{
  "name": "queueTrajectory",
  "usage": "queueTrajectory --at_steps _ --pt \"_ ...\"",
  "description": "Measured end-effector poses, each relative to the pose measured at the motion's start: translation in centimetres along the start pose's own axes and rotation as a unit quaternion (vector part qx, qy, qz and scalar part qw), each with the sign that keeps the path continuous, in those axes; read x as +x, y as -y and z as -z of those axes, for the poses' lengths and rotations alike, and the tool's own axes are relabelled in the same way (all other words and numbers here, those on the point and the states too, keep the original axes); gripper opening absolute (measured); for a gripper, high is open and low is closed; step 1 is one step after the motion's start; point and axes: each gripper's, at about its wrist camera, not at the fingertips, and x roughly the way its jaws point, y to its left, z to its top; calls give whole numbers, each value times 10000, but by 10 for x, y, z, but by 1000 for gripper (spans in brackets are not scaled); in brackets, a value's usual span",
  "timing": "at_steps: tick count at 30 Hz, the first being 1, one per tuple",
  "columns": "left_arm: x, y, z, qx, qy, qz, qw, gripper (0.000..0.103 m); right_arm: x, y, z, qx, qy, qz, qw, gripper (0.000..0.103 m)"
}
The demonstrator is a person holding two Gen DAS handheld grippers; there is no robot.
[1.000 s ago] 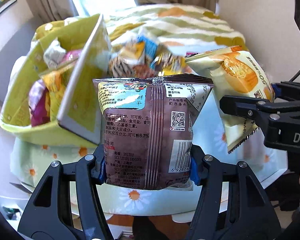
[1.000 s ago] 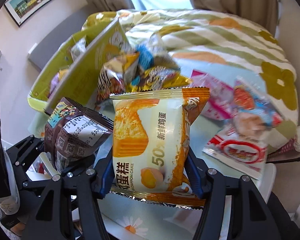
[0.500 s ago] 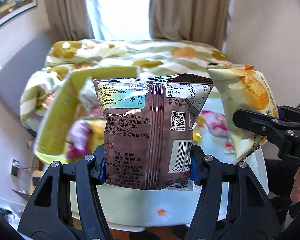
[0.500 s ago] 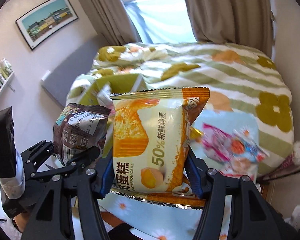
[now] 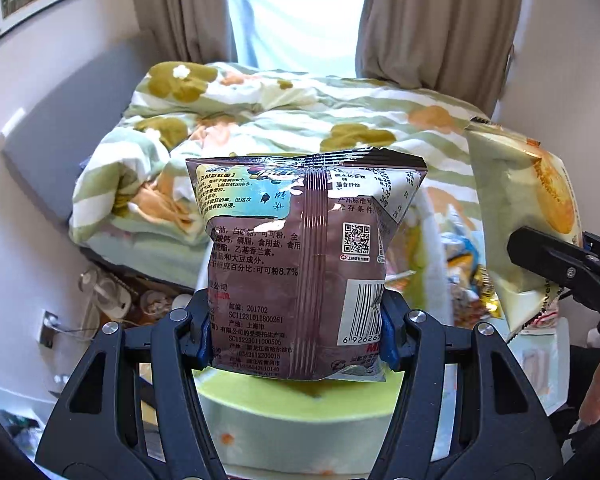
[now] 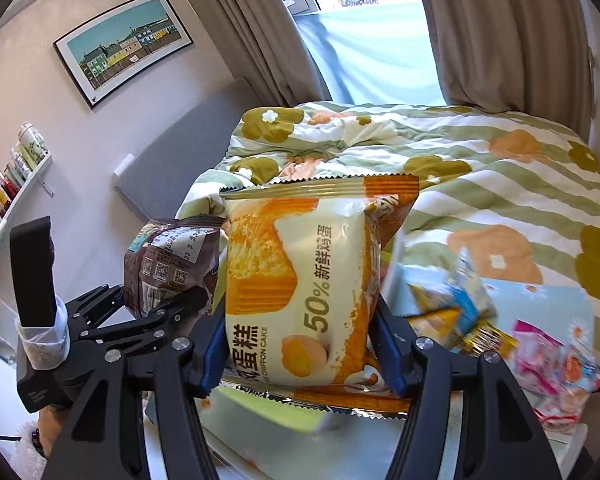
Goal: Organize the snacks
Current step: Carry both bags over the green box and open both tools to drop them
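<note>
My left gripper point(image 5: 296, 336) is shut on a brown snack packet point(image 5: 300, 264), held upright with its printed back and barcode toward the camera. The right gripper point(image 6: 300, 344) is shut on an orange-and-cream chiffon cake packet point(image 6: 304, 280), also upright. Both packets hang in the air side by side; the cake packet point(image 5: 520, 220) shows at the right of the left wrist view, the brown packet point(image 6: 172, 264) at the left of the right wrist view. Below them lies the green fabric basket point(image 5: 300, 412), its rim just under the brown packet.
Several loose snack packets point(image 6: 460, 312) lie blurred on a pale floral surface at the right, with a pink packet point(image 6: 552, 356) nearest its edge. A bed with a green floral quilt point(image 5: 284, 112) fills the background. A shelf with bottles point(image 6: 12, 176) hangs on the left wall.
Both grippers have risen and swung left with their packets still gripped. The basket has slid from the upper left to beneath the packets, and the bed and window now fill the views.
</note>
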Motion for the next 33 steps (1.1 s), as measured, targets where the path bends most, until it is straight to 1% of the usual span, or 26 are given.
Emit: queueTrajectory --at_steps 4,9,11,13,15,18,23,26,29,31,33 --pt "30 -18 -15 110 -235 126 9996 57 24 -12 -12 181 -47 68 9998 58" --pt "67 -28 -27 289 -492 351 9978 58 50 -14 -18 456 -137 330 9983 58" --pt "80 -28 -30 369 -588 450 9966 66 57 -12 -21 575 -176 436 9972 58" --pt "91 -29 -32 428 -647 429 9961 93 63 -10 -20 682 -210 543 9960 58" --pt "95 -28 -33 534 -571 337 9964 99 67 -7 -19 771 -259 625 9947 58" --pt "99 -27 -34 657 -631 396 9951 99 71 -3 -18 885 -312 714 9930 58" --pt "90 -35 -31 657 -725 398 9944 99 73 -6 -22 897 -394 720 9926 58" --pt "81 -44 -25 564 -734 335 9951 99 75 -9 -29 803 -461 705 9932 58" --pt "77 -54 -22 362 -823 260 9956 99 84 -8 -37 753 -650 696 9926 58" --pt "77 -59 -21 180 -895 314 9953 99 93 -7 -41 723 -759 694 9921 58" --pt "78 -60 -20 123 -903 395 9951 99 105 -5 -47 681 -853 749 9912 58"
